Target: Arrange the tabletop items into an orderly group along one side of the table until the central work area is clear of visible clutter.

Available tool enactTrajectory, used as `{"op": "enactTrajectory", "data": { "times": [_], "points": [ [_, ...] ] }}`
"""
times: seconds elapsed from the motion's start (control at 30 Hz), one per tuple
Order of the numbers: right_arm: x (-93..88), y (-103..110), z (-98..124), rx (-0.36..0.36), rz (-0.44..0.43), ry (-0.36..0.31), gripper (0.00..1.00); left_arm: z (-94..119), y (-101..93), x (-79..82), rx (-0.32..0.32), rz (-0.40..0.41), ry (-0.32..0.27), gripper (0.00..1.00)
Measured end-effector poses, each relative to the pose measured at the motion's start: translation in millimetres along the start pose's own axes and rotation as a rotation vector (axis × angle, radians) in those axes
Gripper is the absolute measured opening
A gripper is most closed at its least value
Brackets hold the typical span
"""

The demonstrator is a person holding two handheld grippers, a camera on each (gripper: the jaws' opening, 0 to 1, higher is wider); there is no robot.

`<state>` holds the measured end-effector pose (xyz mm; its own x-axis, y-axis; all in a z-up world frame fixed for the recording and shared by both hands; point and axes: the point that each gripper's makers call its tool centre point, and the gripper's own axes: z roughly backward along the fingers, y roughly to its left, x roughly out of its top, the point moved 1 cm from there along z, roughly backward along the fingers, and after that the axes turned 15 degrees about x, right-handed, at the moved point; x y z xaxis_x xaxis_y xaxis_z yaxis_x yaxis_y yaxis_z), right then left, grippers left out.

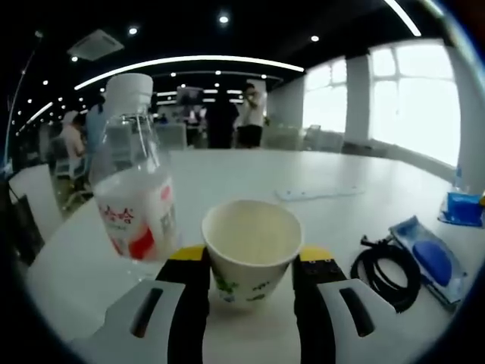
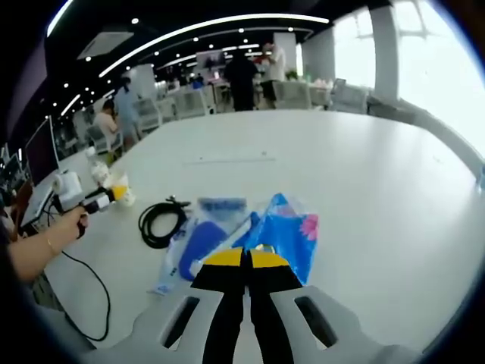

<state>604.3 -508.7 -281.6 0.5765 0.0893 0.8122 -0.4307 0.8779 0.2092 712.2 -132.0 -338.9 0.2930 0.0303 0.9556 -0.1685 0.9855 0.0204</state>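
Your paper cup (image 1: 251,250) sits between the left gripper (image 1: 251,277) jaws near the table (image 1: 227,178) edge, right beside the bottle (image 1: 135,186). Squeeze hard and it'll crumple, or you'll bump the bottle over. Right gripper (image 2: 245,262) looks fully closed over the blue packet (image 2: 284,231); can't tell if it's pinching anything.

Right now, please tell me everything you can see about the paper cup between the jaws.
The paper cup is white, with a small green print low on its side. It stands upright on the white table, mouth open, and looks empty. The left hand-held gripper has one yellow-tipped jaw against each side of it. A clear plastic bottle with a white cap and a red-and-white label stands just to its left.
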Motion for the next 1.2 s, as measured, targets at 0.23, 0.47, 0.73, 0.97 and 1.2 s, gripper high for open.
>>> {"op": "enactTrajectory", "data": {
  "times": [0.23,0.47,0.73,0.97,1.2],
  "points": [
    [-0.3,1,0,0.001,-0.014,-0.006,0.01,-8,2.7,-0.3,0.045,0.029,0.004,0.41],
    [-0.7,3,-2,0.014,-0.026,-0.008,0.01,-10,-1.6,-5.3,0.036,0.03,0.02,0.44],
    [0.4,5,-3,0.022,-0.022,-0.011,0.01,1,-3.8,-9.0,0.04,0.034,0.026,0.55],
    [4.3,7,-1,0.029,-0.009,-0.025,0.01,18,-10.3,-16.2,0.008,0.013,0.089,0.65],
    [5.9,14,-2,0.051,-0.01,-0.029,0.01,38,-14.6,-11.7,-0.031,-0.052,0.055,0.78]
  ]
}}
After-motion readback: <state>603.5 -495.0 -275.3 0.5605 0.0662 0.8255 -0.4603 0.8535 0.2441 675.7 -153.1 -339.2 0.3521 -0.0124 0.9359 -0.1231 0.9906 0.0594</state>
